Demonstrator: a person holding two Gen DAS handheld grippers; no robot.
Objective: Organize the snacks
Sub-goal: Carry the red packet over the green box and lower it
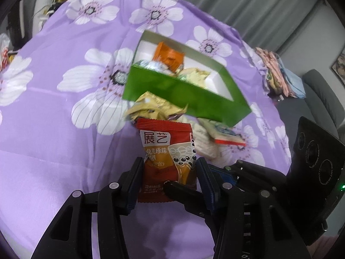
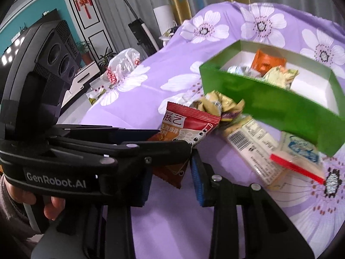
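Nearest the lens, the left gripper (image 1: 170,172) is clenched on a red tapioca-pearl snack packet (image 1: 167,151), and the right gripper (image 2: 171,170) pinches the same packet's lower corner, so both carry it just short of the green box (image 1: 181,90). That box already holds an orange packet (image 1: 169,57), some foil-wrapped pieces and a yellowish pack. Still loose on the purple floral cloth (image 1: 64,129) beside it: crumpled gold wrappers (image 1: 151,105), a barcoded white pack (image 2: 252,144) and a red-edged sachet (image 2: 299,157). I judge the tidying roughly half done.
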